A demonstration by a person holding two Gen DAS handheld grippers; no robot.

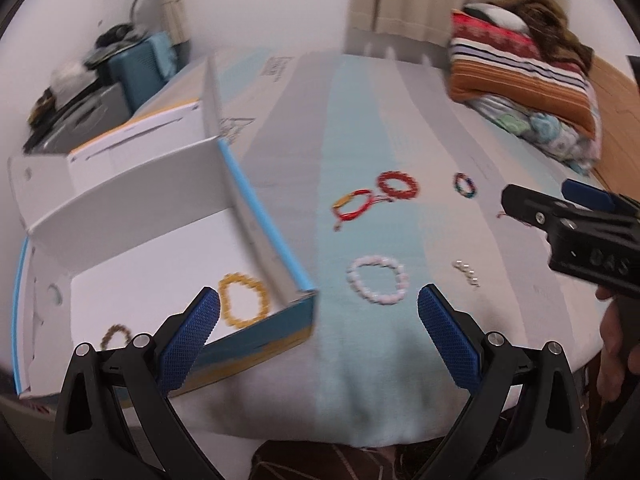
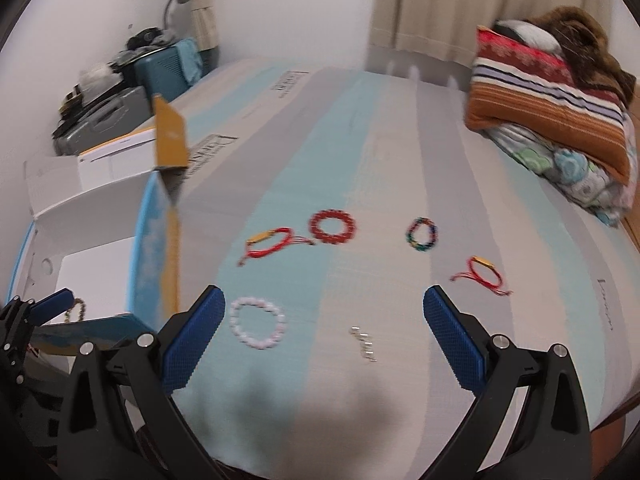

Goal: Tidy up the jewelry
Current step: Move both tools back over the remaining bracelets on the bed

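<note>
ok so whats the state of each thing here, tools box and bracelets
left tool: open, empty
right tool: open, empty
box: open, flaps up
yellow bracelet: in box
brown bracelet: in box
pink bracelet: flat on bed
red bead bracelet: flat on bed

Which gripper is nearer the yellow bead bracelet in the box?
Left. The left gripper hovers beside the yellow bracelet; the right gripper is over the bedspread, past the box wall.

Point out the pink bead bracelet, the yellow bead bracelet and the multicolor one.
pink bead bracelet [image 2: 259, 328]: right wrist view, on its lower-left beads.
yellow bead bracelet [image 1: 243, 299]: left wrist view, in the box, near its center.
multicolor bracelet [image 2: 422, 233]: right wrist view, near its center.
</note>
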